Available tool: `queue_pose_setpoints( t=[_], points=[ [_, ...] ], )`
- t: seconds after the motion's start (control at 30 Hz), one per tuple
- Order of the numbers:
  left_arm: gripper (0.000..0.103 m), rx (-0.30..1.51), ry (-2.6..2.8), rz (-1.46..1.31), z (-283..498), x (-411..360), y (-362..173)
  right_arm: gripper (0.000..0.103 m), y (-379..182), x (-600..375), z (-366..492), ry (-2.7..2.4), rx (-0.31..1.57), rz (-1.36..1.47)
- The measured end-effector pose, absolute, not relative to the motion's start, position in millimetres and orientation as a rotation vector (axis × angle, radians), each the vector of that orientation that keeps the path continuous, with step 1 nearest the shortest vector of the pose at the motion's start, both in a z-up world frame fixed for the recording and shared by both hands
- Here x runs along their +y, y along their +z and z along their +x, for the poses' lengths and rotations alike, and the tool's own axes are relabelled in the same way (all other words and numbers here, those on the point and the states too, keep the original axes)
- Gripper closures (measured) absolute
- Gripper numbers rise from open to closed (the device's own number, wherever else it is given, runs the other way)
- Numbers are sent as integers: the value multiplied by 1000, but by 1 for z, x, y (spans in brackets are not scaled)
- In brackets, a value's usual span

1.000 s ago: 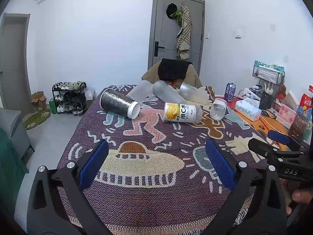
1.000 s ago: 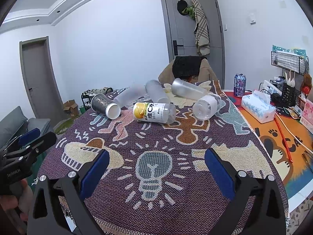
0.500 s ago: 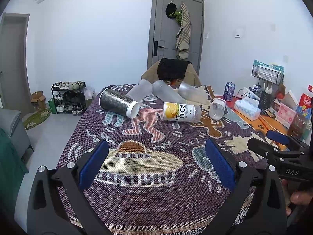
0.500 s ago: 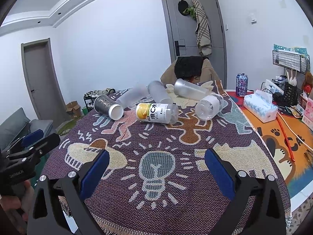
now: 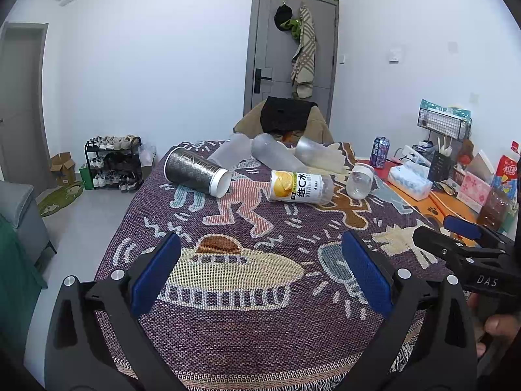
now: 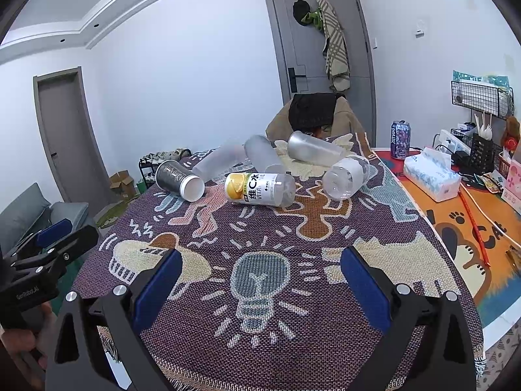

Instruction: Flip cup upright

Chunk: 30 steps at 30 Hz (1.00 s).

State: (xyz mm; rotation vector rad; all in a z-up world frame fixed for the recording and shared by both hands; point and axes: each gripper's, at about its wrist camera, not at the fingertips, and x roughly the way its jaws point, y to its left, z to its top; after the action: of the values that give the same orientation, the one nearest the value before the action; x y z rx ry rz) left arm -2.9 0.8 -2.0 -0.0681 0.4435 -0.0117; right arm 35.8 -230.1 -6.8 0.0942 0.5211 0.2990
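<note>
Both sets of jaws stand released and empty: left gripper (image 5: pixel 260 270) and right gripper (image 6: pixel 259 277) hang over the near end of the bench, above its purple woven cartoon-patterned cloth (image 6: pixel 260 325). Task items lie on their sides well ahead at the far end: dark patterned paper cup with white rim (image 5: pixel 197 171), yellow-labelled clear plastic cup (image 5: pixel 301 186), clear cup with white band (image 6: pixel 346 177), three frosted tumblers (image 5: pixel 275 154) behind, some touching. Judgement: take the dark cup first, since its left side is free; grip mid-body across the axis, lift clear before rotating. Left bench edge drops to floor; right side crowded by tissue box (image 6: pixel 431 177) and soda can (image 6: pixel 400 139). Open room lies near.
</note>
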Motion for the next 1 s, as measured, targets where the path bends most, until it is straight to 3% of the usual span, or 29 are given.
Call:
queue_pose_setpoints(
  t=[0.63, 1.0],
  points=[
    [5, 449, -5, -80, 4, 5, 5, 7, -4, -226, 45, 331, 544, 76],
    [5, 440, 18, -103, 34, 19, 20, 8, 24, -219, 92, 359, 553, 35]
  ],
)
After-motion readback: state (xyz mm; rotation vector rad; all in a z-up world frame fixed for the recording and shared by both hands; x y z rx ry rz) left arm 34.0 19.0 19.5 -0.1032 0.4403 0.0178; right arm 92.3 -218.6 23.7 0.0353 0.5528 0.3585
